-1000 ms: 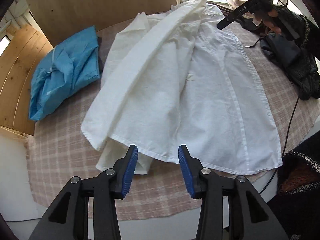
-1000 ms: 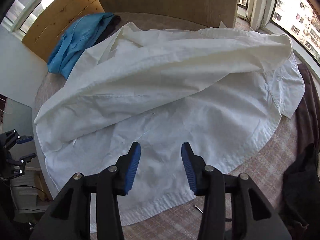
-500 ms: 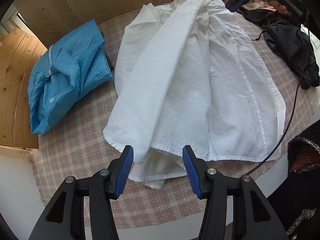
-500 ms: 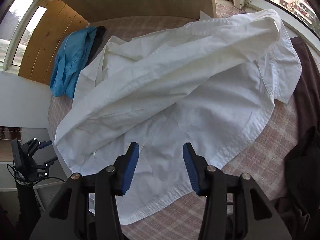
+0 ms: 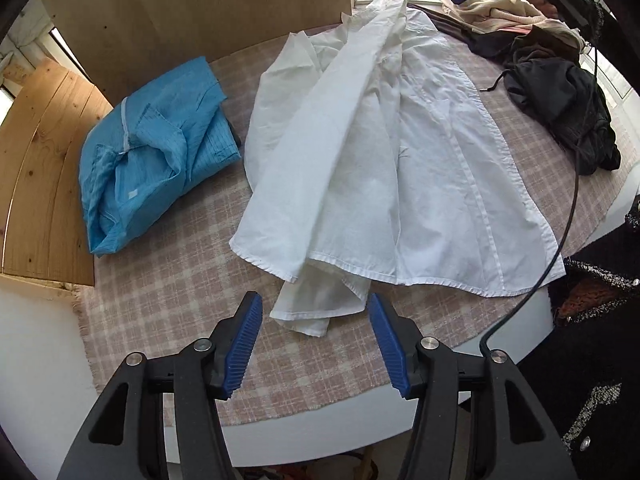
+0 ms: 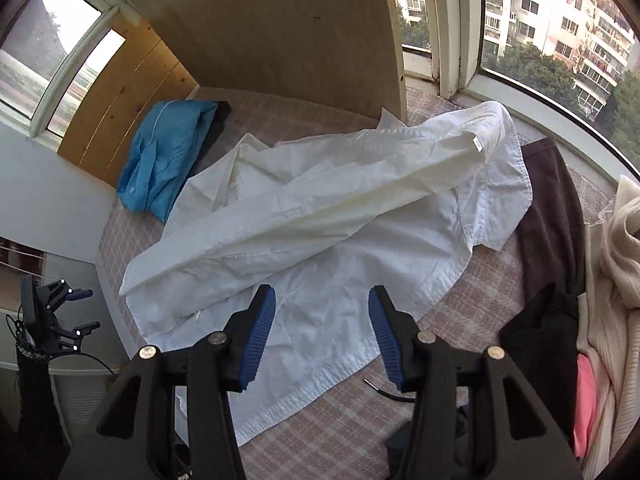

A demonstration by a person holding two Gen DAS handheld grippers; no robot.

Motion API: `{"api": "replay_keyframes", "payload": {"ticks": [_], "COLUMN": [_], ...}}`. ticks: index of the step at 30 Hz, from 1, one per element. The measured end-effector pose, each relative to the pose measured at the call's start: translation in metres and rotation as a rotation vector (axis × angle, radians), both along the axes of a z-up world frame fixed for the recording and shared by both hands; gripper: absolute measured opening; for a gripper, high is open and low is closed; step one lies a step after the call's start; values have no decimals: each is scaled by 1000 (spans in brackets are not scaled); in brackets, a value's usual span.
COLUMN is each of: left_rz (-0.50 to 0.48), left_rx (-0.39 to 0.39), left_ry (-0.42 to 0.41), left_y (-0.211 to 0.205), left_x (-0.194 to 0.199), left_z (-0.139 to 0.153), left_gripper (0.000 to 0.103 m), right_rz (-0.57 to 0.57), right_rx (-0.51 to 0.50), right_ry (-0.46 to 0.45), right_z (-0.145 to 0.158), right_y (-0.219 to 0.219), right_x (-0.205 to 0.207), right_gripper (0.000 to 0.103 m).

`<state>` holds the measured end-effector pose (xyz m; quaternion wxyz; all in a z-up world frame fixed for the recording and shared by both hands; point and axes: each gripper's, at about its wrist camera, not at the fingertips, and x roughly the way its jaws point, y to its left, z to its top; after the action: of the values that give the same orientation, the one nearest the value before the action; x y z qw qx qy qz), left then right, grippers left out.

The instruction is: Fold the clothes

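Left gripper [image 5: 314, 338] apart, empty, low centre of frame, just short of white shirt [image 5: 400, 168] hem. Right gripper [image 6: 322, 330] apart, empty, above shirt body. Shirt mid-frame on tabletop [image 5: 160, 304], half folded. Best pinched at hem corners, through both layers.

The shirt [image 5: 400, 168] ahead of the left gripper [image 5: 315, 344] is plain white. To its left, the folded garment [image 5: 156, 152] is bright blue with fine stripes. The cloth [image 5: 168, 300] under them is pink-and-cream checked. Both grippers are black with blue pads [image 6: 260, 336]; right of the right gripper [image 6: 322, 334] lie brown [image 6: 552, 216], cream [image 6: 624, 248] and black [image 6: 544, 332] clothes.
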<state>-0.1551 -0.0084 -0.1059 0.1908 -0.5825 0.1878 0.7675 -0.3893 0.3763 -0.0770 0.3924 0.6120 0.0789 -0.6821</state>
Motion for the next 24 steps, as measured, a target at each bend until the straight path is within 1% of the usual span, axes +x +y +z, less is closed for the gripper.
{"api": "replay_keyframes", "payload": {"ticks": [2, 5, 10, 12, 13, 14, 15, 17, 18, 20, 21, 23, 24], "left_rz": [-17, -35, -65, -85, -93, -96, -90, -78, -75, -76, -76, -72, -73], "left_rx": [-26, -55, -70, -92, -103, -105, -105, -108, -113, -135, -138, -123, -121], "left_ry": [-31, -48, -41, -48, -57, -68, -80, -92, -92, -80, -75, -64, -49], "left_y": [8, 10, 10, 10, 10, 9, 7, 5, 4, 4, 4, 3, 3], "left_x": [-12, -26, -37, -37, -37, -37, -39, -41, -42, -43, -43, -43, -42], "left_z": [-22, -40, -45, -48, -51, -53, -54, -57, -57, -57, -55, -48, -44], "left_gripper": [53, 53, 52, 51, 48, 43, 39, 35, 33, 21, 19, 9, 7], "right_rz": [-39, -74, -110, -118, -119, -121, -123, -116, -112, -103, -98, -96, -103], "right_rx": [5, 24, 46, 47, 45, 44, 44, 48, 50, 56, 57, 60, 63], "right_ry": [-29, -46, -66, -75, -80, -83, -86, -81, -79, -69, -64, -46, -36], "right_z": [-12, -28, -48, -53, -54, -56, -57, -58, -59, -59, -59, -59, -58], "right_y": [-6, -10, -9, -8, -7, -7, -7, -9, -10, -12, -14, -14, -13], "right_x": [-18, -36, -52, -55, -56, -57, -57, -57, -56, -56, -56, -57, -60], "right_gripper": [48, 48, 48, 48, 48, 48, 48, 48, 48, 48, 48, 48, 48]}}
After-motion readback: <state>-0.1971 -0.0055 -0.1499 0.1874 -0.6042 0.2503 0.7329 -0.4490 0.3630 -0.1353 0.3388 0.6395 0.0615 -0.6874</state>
